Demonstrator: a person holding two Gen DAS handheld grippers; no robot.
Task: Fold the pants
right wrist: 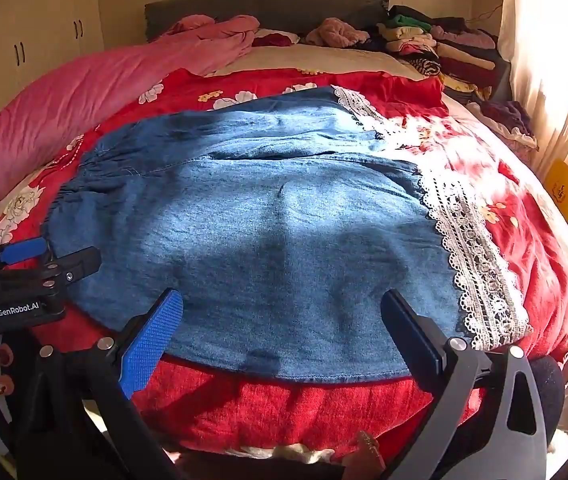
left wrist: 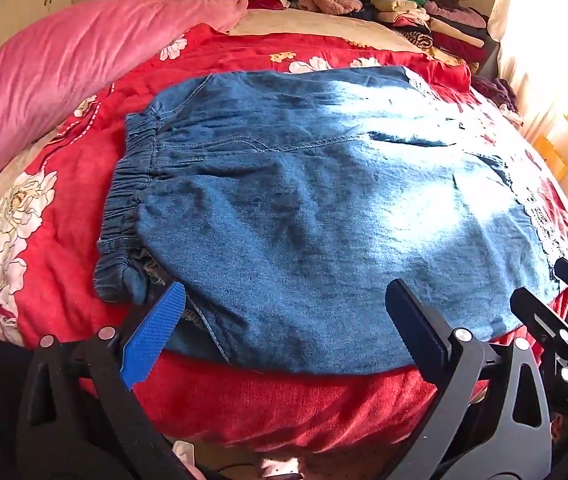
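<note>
One pants (left wrist: 304, 208), two grippers (left wrist: 284, 320)

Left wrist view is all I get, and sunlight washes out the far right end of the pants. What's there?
Observer: A wide band of white lace edges the leg ends of the pants, lying flat on the red bedspread.
Operator: Where does my left gripper sit, seen from the side?
Observer: The left gripper is at the near waistband corner, jaws open, with nothing between them.
</note>
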